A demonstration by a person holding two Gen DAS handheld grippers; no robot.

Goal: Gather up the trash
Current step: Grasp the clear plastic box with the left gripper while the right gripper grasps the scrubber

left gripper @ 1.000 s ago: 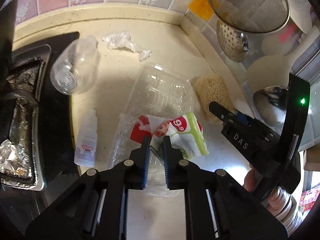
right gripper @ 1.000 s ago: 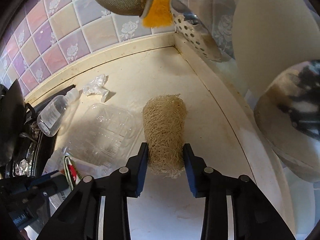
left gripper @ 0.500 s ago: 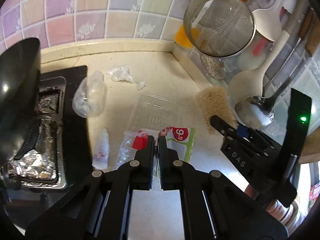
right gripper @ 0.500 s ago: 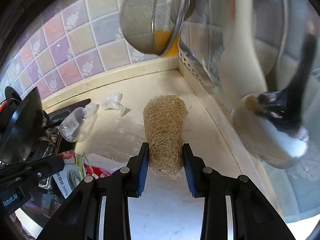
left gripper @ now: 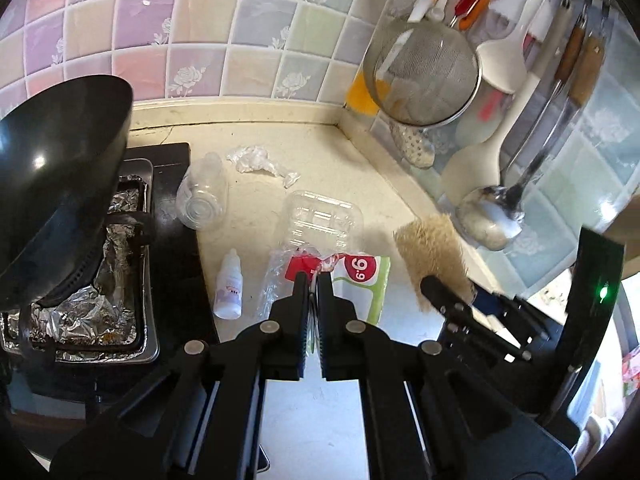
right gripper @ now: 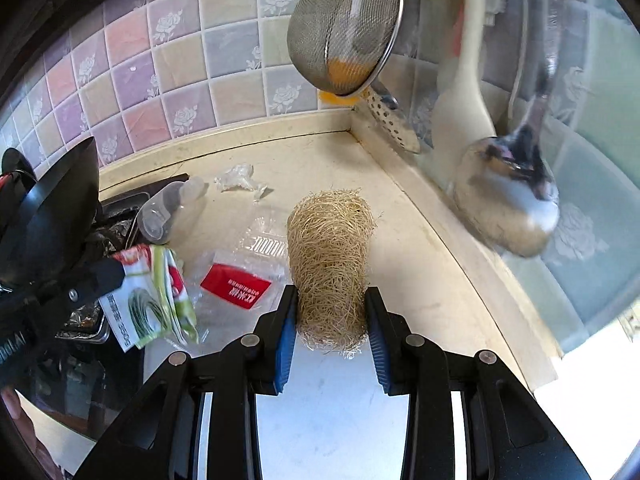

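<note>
Cream stone surface (left gripper: 352, 168) in a corner of pastel rose-print tiled wall (left gripper: 208, 40); landmark taken as the clear plastic clamshell tray (left gripper: 322, 220) lying flat mid-surface.

Left of the tray: black wok (left gripper: 60, 184) on a foil-lined stove (left gripper: 100, 312). On the wall to the tray's right: round steel mesh strainer (left gripper: 426, 68), white plastic spatula (left gripper: 488, 148), steel ladle (left gripper: 490, 220), all hanging.

Left tongs (left gripper: 314, 278): jaws closed almost fully, pinching a green, white and red printed plastic wrapper (left gripper: 360, 280). In the right wrist view the wrapper (right gripper: 148, 292) hangs off the surface, on the near-left side of the tray. A clear film bag with a red label (right gripper: 236, 286) lies just on the near side of the tray; whether the left tongs also grip it I cannot tell.

Right tongs (right gripper: 332, 312): jaws part open, pads pressed on both sides of a tan fibrous loofah scrubber (right gripper: 330, 256). Scrubber is held above the surface, near-right of the tray.

Clear plastic bottle (left gripper: 202, 200) on its side, left of the tray, against the stove edge. Small white dropper bottle (left gripper: 230, 290) lying near-left of the tray. Crumpled clear plastic scrap (left gripper: 260, 162) beyond the tray, toward the back wall.
</note>
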